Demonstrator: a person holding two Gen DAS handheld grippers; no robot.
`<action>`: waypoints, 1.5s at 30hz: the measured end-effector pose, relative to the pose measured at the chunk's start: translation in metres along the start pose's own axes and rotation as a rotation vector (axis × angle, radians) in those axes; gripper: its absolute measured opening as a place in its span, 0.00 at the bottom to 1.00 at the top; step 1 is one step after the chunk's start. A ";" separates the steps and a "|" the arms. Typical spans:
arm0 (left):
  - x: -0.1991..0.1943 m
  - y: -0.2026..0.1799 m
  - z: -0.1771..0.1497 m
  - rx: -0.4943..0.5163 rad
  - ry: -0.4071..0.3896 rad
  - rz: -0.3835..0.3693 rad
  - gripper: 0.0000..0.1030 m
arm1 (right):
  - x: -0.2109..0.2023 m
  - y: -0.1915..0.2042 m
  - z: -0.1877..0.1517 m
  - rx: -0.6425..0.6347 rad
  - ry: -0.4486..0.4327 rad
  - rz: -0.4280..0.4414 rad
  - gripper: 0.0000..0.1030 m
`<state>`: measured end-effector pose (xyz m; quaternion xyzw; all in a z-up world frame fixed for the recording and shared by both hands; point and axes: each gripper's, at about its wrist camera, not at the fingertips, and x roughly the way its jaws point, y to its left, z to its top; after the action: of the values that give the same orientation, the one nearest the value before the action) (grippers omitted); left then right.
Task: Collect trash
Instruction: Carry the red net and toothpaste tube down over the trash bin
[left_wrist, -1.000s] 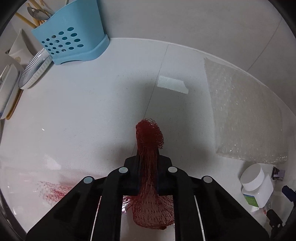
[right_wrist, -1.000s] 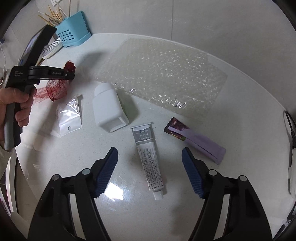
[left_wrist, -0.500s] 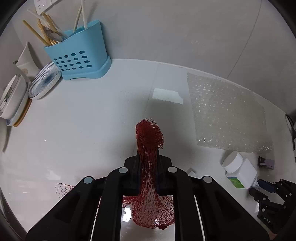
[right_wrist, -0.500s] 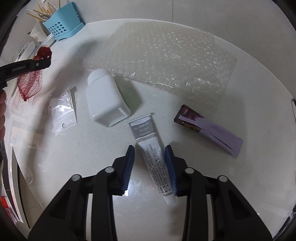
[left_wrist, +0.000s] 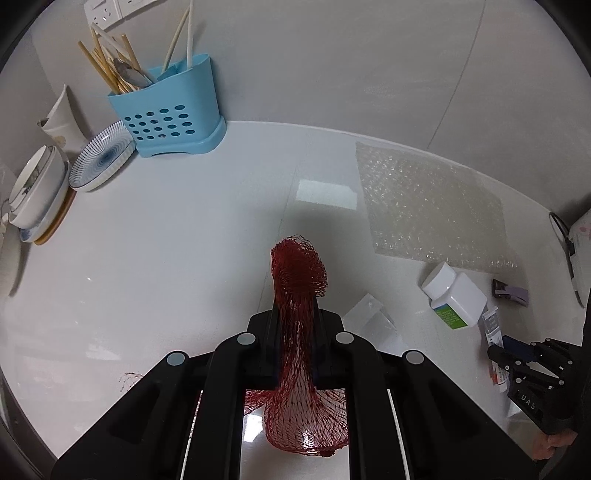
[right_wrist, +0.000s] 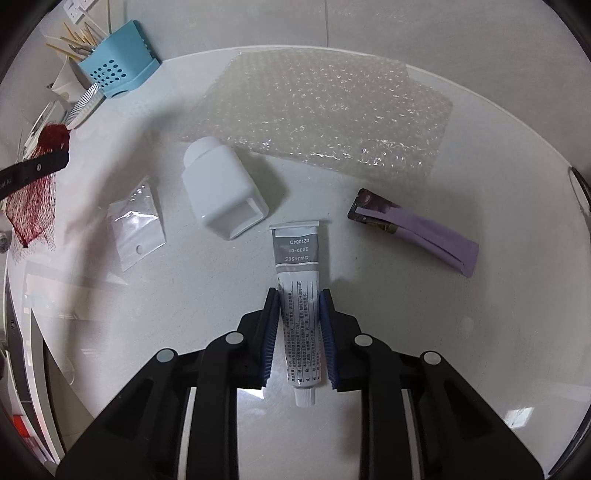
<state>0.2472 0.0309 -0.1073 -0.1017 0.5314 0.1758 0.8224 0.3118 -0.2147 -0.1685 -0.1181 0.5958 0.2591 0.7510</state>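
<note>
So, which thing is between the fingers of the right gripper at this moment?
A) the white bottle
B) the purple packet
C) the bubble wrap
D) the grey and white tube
D: in the right wrist view the right gripper is closing, its blue pads on both sides of the grey and white tube.

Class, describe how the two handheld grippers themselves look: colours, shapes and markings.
Both are black plastic with angular linkage arms and round silver pivot pins. The right gripper has ribbed blue pads. The left gripper has black fingers; white lettering marks its side.
</note>
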 end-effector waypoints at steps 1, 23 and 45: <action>-0.003 -0.001 -0.002 0.003 -0.002 -0.002 0.09 | -0.004 0.000 -0.004 0.005 -0.006 -0.001 0.20; -0.088 -0.004 -0.078 0.070 -0.124 -0.133 0.09 | -0.085 0.038 -0.067 0.104 -0.209 -0.064 0.20; -0.172 0.034 -0.196 0.232 -0.212 -0.272 0.09 | -0.145 0.129 -0.195 0.223 -0.352 -0.123 0.20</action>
<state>0.0056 -0.0381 -0.0315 -0.0580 0.4400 0.0105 0.8960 0.0578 -0.2378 -0.0638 -0.0235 0.4720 0.1619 0.8663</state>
